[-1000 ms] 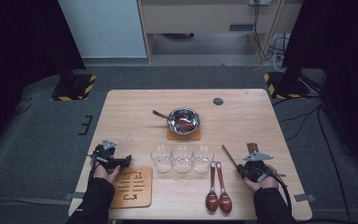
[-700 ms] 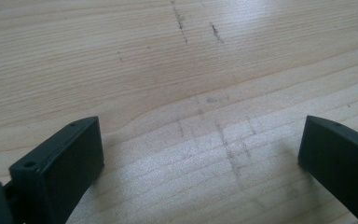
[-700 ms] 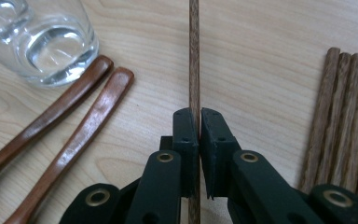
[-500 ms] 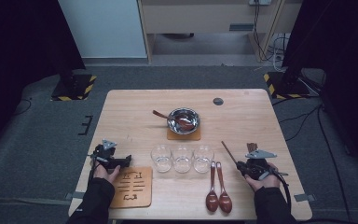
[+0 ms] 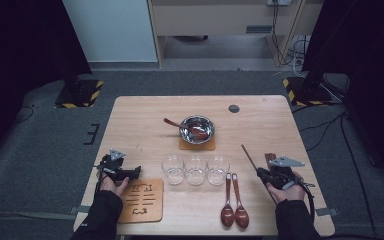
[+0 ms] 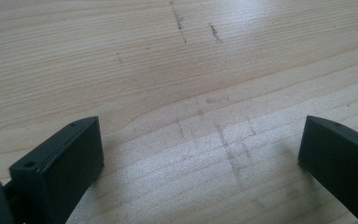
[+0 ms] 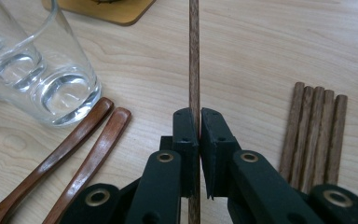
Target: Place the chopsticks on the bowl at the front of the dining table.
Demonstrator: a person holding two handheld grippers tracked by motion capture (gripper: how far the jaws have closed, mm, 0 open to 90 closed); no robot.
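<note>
Right hand-held gripper point(image 7: 195, 122) has shifted slightly since a second ago; the thin dark wooden chopstick point(image 7: 194, 56) now tilts up off the desk point(image 5: 280, 125). Chopstick runs straight between the jaws, pointing ahead, beside the bundle of dark wooden chopsticks point(image 7: 314, 130). Jaws pressed together, pinching it. Left hand-held gripper point(image 6: 200, 154) spread wide, holding nothing.

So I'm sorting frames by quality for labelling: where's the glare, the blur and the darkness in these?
High view: soft throughout, dark floor and curtains around a well-lit table, highlights in the metal bowl.
Left gripper view: pale sheen on the wood between the open jaws, both jaws blurred.
Right gripper view: chopstick sharp, bright reflections in the nearest glass, near jaw parts slightly soft.
</note>
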